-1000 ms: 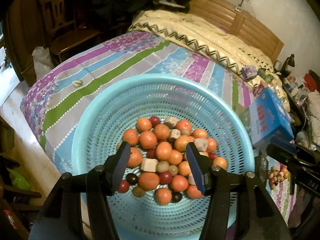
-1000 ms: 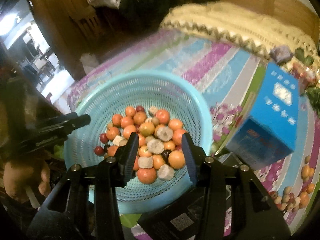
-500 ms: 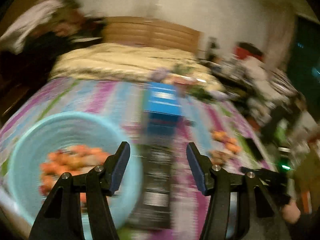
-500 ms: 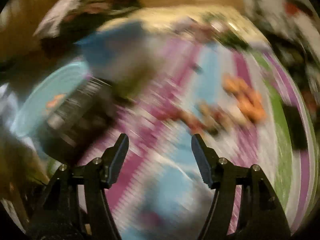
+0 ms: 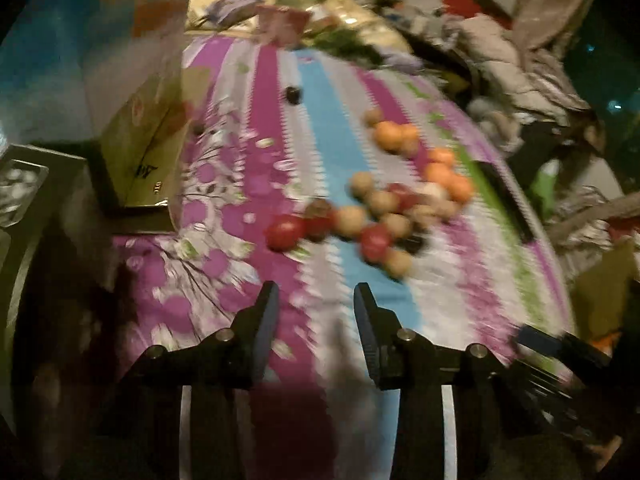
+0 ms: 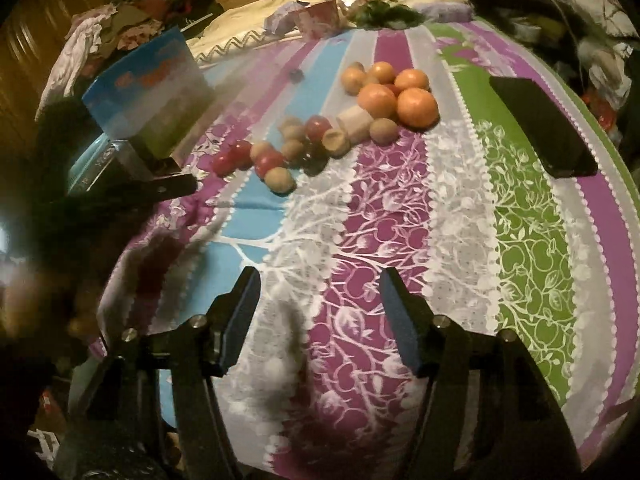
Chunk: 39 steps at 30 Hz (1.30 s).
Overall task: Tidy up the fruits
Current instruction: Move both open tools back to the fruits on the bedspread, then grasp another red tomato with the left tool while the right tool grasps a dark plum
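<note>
The fruits lie loose in a scattered heap on the striped bedspread, far from both tools: oranges at the far right of the heap, small red and tan ones toward the near left. The left gripper is closing, nothing between its jaws. The right gripper stands wider, also narrowing and empty. A blue box stands left of the heap; a dark flat slab, perhaps a phone, lies to the right.

Striped bedspread under loose fruits, black phone
</note>
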{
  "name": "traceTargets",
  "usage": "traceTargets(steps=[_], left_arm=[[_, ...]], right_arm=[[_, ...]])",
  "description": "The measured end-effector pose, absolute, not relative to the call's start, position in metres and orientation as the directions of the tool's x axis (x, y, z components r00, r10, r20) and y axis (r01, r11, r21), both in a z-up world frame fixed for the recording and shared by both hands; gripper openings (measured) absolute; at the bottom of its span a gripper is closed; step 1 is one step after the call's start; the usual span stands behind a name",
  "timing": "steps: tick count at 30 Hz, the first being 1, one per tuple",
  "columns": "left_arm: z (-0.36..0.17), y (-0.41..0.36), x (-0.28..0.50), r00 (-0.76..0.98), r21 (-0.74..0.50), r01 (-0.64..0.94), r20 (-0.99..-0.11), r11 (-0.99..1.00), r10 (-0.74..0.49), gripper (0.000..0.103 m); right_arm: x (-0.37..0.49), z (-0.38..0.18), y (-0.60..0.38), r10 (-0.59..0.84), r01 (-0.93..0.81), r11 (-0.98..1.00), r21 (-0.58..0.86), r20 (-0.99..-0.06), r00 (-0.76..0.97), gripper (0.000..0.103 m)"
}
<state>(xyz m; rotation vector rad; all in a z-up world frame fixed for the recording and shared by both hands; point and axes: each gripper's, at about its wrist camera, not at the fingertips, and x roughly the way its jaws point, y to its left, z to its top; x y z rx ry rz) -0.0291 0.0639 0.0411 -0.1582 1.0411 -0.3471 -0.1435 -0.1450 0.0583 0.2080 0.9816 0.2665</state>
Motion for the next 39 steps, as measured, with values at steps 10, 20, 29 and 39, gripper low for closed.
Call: traceTargets(steps=[10, 20, 29, 39], left_arm=[[0.016, 0.058, 0.001, 0.489, -0.233, 0.198, -0.819, 0.952, -0.301, 0.037], [0.015, 0.050, 0.010, 0.495, -0.227, 0.249, -0.806, 0.942, -0.325, 0.028], [0.033, 0.064, -0.007, 0.551, -0.237, 0.242, -0.764, 0.941, -0.334, 0.028], [0.034, 0.083, -0.011, 0.571, -0.278, 0.186, -0.750, 0.942, -0.334, 0.028]], right_arm=[[-0.126, 0.048, -0.162, 0.337, -0.133, 0.939, 0.316, -0.780, 0.527, 0.062], [-0.107, 0.060, -0.161, 0.347, -0.176, 0.938, 0.300, -0.764, 0.545, 0.048], [-0.039, 0.100, -0.150, 0.344, -0.266, 0.937, 0.227, -0.728, 0.593, 0.044], [0.126, 0.077, -0.060, 0.369, -0.391, 0.902, 0.184, -0.798, 0.476, 0.044]])
